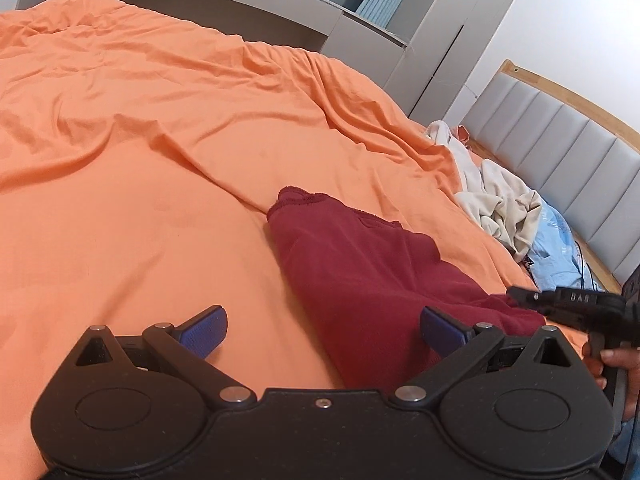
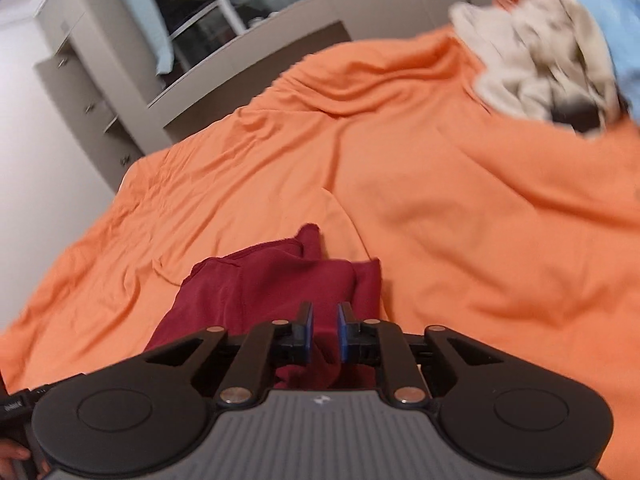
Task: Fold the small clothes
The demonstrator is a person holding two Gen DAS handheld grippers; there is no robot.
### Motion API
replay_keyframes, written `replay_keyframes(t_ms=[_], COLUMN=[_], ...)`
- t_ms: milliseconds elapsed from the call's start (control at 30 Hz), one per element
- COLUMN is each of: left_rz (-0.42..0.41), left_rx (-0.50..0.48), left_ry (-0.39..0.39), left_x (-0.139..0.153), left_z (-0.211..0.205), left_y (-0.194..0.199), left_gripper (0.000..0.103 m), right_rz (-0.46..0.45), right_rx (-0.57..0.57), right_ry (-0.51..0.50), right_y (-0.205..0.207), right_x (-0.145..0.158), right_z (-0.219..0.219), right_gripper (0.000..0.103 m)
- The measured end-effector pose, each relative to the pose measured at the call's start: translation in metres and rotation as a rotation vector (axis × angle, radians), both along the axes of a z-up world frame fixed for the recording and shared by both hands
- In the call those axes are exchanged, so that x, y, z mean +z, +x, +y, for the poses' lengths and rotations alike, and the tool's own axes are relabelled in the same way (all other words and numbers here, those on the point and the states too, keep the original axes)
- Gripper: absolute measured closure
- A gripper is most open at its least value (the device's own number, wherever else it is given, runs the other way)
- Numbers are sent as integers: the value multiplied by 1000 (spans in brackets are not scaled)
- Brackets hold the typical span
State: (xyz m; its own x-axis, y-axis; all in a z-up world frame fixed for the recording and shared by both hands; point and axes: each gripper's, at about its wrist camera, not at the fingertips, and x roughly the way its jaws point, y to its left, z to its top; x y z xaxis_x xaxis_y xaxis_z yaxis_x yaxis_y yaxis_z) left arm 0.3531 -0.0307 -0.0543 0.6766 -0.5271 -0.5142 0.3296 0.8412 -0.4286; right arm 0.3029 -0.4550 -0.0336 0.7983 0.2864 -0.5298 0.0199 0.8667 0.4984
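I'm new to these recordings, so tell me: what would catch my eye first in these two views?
The big orange bedsheet fills both views. On it lies a dark red garment, its near edge pinched in the right gripper, while the left gripper stands open beside it. A heap of cream and blue clothes sits by the padded headboard.

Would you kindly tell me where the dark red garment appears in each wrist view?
Left wrist view: dark red garment lies centre-right on the orange bedsheet.
Right wrist view: it is at lower centre, running between the right gripper pads.
Shared landmark: the beige clothes pile.
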Motion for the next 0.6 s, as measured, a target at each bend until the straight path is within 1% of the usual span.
replay_keyframes(t_ms=[33, 67, 100, 133, 200, 267, 333, 367, 400, 467, 567, 600], left_rz=[6, 18, 40, 55, 81, 108, 138, 143, 137, 121, 117, 115], left_rx=[-1, -2, -5, -7, -20, -44, -61, -64, -63, -63, -67, -70], left_ry=[1, 1, -4, -9, -12, -13, -21, -22, -19, -10, -17, -16], left_x=[1, 1, 1, 0, -3, -10, -19, -23, -26, -27, -30, -32], left_z=[-1, -2, -3, -4, -11, -18, -25, -28, -30, -32, -32, -33], left_y=[5, 10, 17, 23, 36, 44, 47, 47, 45, 43, 43, 43], left_gripper=[1, 1, 1, 1, 1, 1, 1, 1, 1, 1, 1, 1], right_rz=[-4, -10, -15, -17, -10, 1, 23, 30, 34, 30, 42, 47], right_rx=[-2, -4, -6, -9, -7, -36, -41, -39, -31, -5, 8, 7], right_ry=[0, -1, 0, 5, 27, 37, 39, 46, 59, 93, 100, 94], right_y=[0, 0, 0, 2, 5, 13, 20, 21, 23, 24, 26, 26], right_x=[0, 0, -1, -2, -5, -10, -16, -18, -20, -22, -24, -25], right_z=[-3, -3, -2, -1, 1, 8, 13, 15, 16, 17, 21, 23], right_gripper=[66, 54, 39, 36, 37, 43, 55, 57, 60, 60, 61, 66])
